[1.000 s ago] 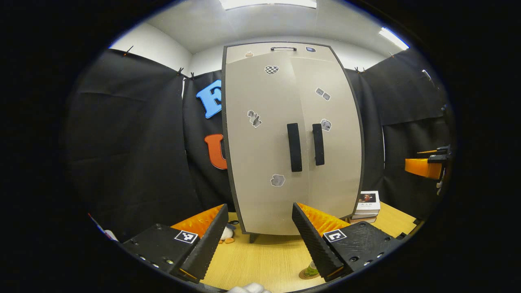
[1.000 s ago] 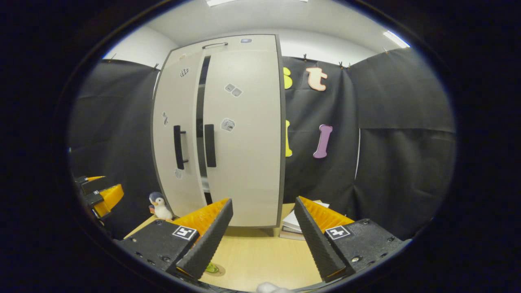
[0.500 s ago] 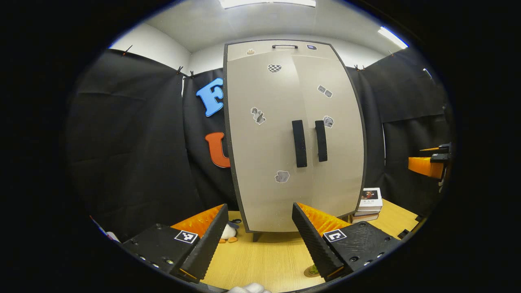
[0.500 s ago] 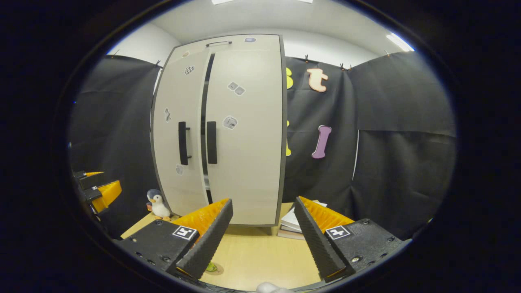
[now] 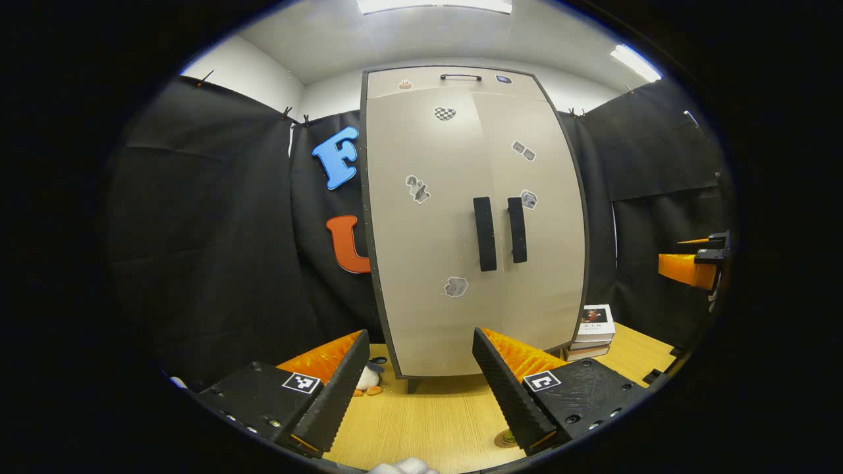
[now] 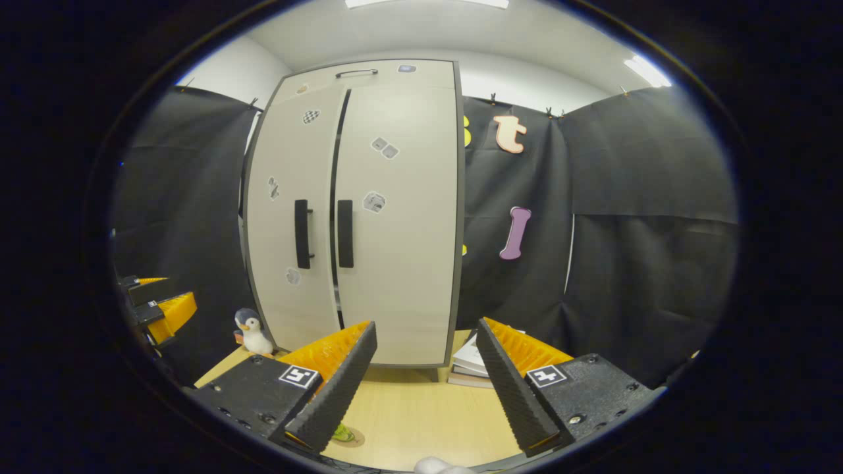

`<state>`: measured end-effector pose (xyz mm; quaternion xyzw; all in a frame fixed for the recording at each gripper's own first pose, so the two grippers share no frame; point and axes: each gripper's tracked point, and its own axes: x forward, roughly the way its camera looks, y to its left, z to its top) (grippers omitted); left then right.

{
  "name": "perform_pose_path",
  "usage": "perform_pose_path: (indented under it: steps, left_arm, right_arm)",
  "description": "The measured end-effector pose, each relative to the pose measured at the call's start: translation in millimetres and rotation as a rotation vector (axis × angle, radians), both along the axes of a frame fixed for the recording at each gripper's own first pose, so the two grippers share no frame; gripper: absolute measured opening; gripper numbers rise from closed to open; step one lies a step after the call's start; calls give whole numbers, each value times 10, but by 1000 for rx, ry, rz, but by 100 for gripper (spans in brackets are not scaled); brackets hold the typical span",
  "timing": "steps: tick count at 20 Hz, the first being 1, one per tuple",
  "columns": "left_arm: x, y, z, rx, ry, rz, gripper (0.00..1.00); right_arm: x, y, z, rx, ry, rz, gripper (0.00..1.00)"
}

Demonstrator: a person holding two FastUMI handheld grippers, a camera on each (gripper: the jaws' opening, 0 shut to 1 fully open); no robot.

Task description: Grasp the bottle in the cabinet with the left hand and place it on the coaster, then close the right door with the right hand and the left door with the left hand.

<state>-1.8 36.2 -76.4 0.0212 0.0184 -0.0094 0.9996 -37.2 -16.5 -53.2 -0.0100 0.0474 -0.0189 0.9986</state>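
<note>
Left gripper view looks straight at the cabinet (image 5: pixel 471 217), with my left hand-held gripper (image 5: pixel 418 388) held level above the desk (image 5: pixel 428 421), its two fingers spread wide apart and holding nothing. Both doors look closed from here: the left door (image 5: pixel 421 230) and the right door (image 5: pixel 546 230) meet flush, their black handles (image 5: pixel 485 234) side by side. Low beside my right finger, part of the coaster (image 5: pixel 506 438) shows on the desk; the finger hides most of it and I cannot make out the bottle there. A penguin toy (image 5: pixel 365 378) peeks out behind my left finger at the cabinet's foot, and books (image 5: pixel 593 327) are stacked to the cabinet's right. My other hand-held gripper juts in at the far right edge, well apart from the cabinet.

In the right gripper view, my right hand-held gripper (image 6: pixel 425 388) also hangs level over the desk, fingers wide apart and empty, aimed at the cabinet's right half. From this angle a thin dark line runs between the doors. The coaster, with something green on it (image 6: pixel 342 433), sits just beside my left finger
</note>
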Motion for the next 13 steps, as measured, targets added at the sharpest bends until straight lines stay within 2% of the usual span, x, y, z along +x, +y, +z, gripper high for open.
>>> perform_pose_path:
  steps: [13]
  left_arm:
    - [-2,88,-18,-4,-15,-13,96]
  right_arm:
    - [-94,139,24,-27,-13,1,100]
